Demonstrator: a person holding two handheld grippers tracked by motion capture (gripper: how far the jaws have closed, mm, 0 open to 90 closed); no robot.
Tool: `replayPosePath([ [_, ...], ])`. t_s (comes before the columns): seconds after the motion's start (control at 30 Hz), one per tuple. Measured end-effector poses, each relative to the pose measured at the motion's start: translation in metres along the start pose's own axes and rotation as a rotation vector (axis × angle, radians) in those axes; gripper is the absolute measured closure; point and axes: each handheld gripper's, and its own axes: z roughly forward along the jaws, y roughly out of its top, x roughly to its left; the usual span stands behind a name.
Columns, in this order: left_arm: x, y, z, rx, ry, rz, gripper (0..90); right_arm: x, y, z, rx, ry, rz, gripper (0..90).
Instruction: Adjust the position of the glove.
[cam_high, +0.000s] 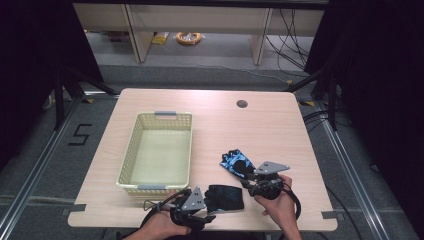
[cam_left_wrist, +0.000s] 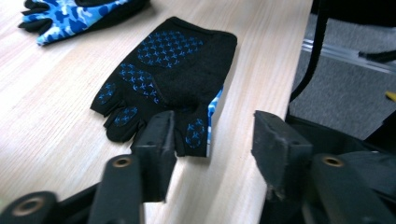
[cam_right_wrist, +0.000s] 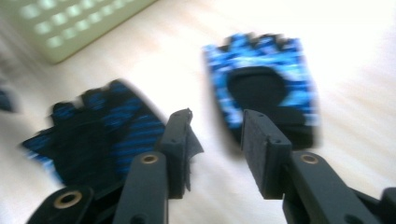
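Two fingerless gloves lie flat on the wooden table near its front edge. The black glove (cam_high: 225, 196) (cam_left_wrist: 173, 79) (cam_right_wrist: 98, 130) has blue grip dots and lies palm up. The blue camouflage glove (cam_high: 237, 163) (cam_left_wrist: 70, 14) (cam_right_wrist: 261, 79) lies just behind it, back side up. My left gripper (cam_high: 206, 210) (cam_left_wrist: 212, 123) sits at the black glove's near edge, jaws apart, nothing pressed between them. My right gripper (cam_high: 248, 179) (cam_right_wrist: 217, 119) hovers between the two gloves, pointing at the camouflage glove's cuff, jaws apart and holding nothing.
A pale yellow slotted basket (cam_high: 129, 150) (cam_right_wrist: 70, 28) stands empty on the left half of the table. A round cable hole (cam_high: 242, 104) is at the back right. The table's front edge runs close under both hands.
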Motion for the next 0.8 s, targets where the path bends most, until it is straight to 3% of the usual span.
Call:
replayPosePath([
  [0.03, 0.001, -0.001, -0.002, 0.005, -0.003, 0.005, 43.7, -0.003, 0.001, -0.002, -0.012, -0.038, -0.002, 61.1],
  [0.07, -0.001, -0.002, -0.004, -0.004, 0.002, -0.02, 41.3, -0.004, 0.002, -0.004, -0.009, -0.052, 0.012, 60.7],
  [0.1, -0.001, -0.004, -0.007, -0.006, 0.0, -0.013, 39.0, -0.007, 0.002, -0.004, -0.008, -0.068, 0.034, 58.5],
  [0.17, -0.002, -0.009, -0.012, 0.003, 0.001, -0.027, 37.6, -0.008, 0.004, -0.003, -0.018, -0.077, 0.032, 58.3],
  [0.23, 0.001, -0.015, -0.015, 0.017, 0.006, -0.03, 35.7, -0.01, 0.005, 0.002, -0.022, -0.07, 0.0, 56.9],
  [0.27, 0.0, -0.018, -0.016, 0.008, 0.002, -0.052, 35.1, -0.008, 0.006, 0.005, -0.012, -0.06, 0.004, 57.0],
  [0.33, 0.004, -0.022, -0.021, 0.032, 0.016, -0.041, 35.0, -0.007, 0.013, 0.014, 0.004, -0.044, 0.005, 59.0],
  [0.53, 0.009, -0.028, -0.03, 0.0, 0.025, -0.097, 34.7, -0.011, 0.024, 0.027, 0.006, -0.018, 0.015, 61.9],
  [0.6, 0.011, -0.03, -0.033, 0.01, 0.028, -0.086, 34.2, -0.011, 0.028, 0.034, 0.035, 0.007, 0.019, 63.4],
  [0.63, 0.01, -0.032, -0.034, 0.006, 0.028, -0.108, 33.5, -0.01, 0.031, 0.041, 0.052, 0.015, 0.0, 63.7],
  [0.67, 0.012, -0.033, -0.035, 0.019, 0.032, -0.074, 33.2, -0.009, 0.03, 0.047, 0.026, 0.014, 0.002, 63.8],
  [0.7, 0.011, -0.035, -0.036, 0.02, 0.03, -0.087, 33.2, -0.009, 0.03, 0.047, 0.026, 0.014, 0.002, 63.8],
  [0.77, 0.009, -0.039, -0.036, 0.032, 0.028, -0.105, 31.8, -0.009, 0.031, 0.052, 0.078, 0.02, -0.002, 63.7],
  [0.8, 0.011, -0.04, -0.036, 0.054, 0.033, -0.085, 31.2, -0.009, 0.031, 0.053, 0.097, 0.025, 0.009, 64.0],
])
